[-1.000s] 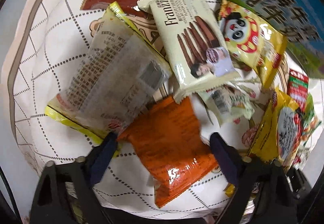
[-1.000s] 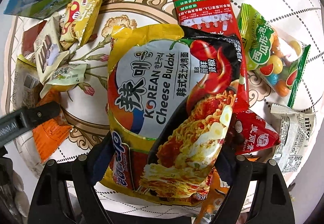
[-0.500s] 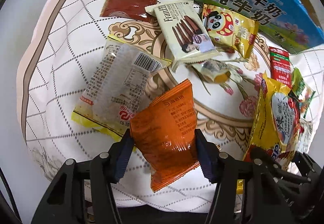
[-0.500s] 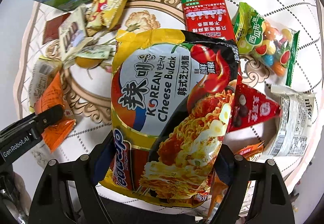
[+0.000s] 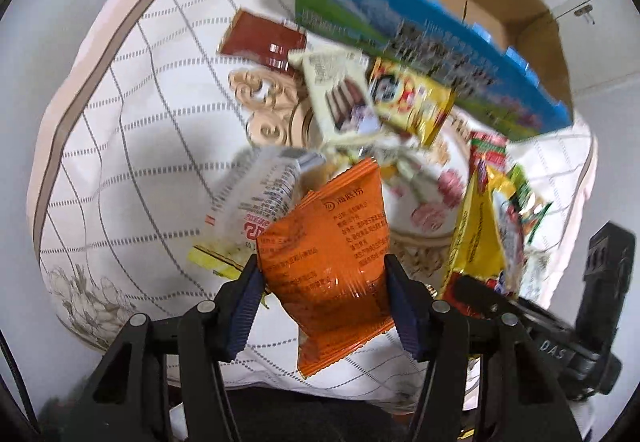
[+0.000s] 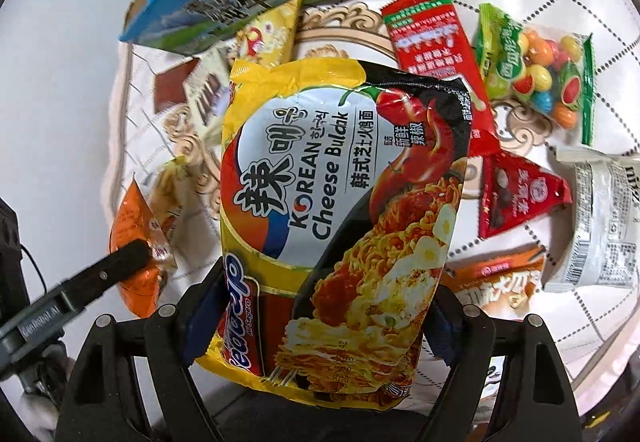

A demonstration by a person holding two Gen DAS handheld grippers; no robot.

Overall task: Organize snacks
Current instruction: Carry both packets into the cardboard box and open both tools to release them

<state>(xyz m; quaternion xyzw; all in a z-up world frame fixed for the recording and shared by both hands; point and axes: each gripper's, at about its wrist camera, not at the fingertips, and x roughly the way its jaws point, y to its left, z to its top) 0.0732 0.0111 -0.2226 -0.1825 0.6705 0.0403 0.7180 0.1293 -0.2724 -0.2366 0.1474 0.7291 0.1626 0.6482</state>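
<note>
My left gripper [image 5: 322, 274] is shut on an orange snack packet [image 5: 326, 254] and holds it above the patterned white cloth [image 5: 132, 130]. My right gripper [image 6: 320, 282] is shut on a yellow Korean cheese noodle pack [image 6: 336, 210], also held above the cloth. The noodle pack shows edge-on at the right of the left wrist view [image 5: 476, 238]. The orange packet and the left gripper's finger show at the left of the right wrist view [image 6: 132, 218]. An open blue-and-green milk carton box [image 5: 432, 42] stands at the far edge.
Several snacks lie on the cloth: a cream wafer pack [image 5: 340, 98], a yellow panda pack [image 5: 412, 102], a brown packet [image 5: 264, 38], a clear wrapper [image 5: 256, 202], a red sachet [image 6: 432, 42], a candy-ball bag [image 6: 536, 70], a red triangle pack [image 6: 516, 198].
Both grippers have risen and pulled back with their packs held. The left gripper closed on the orange packet and lifted it off the cloth. The box's open top has come into view.
</note>
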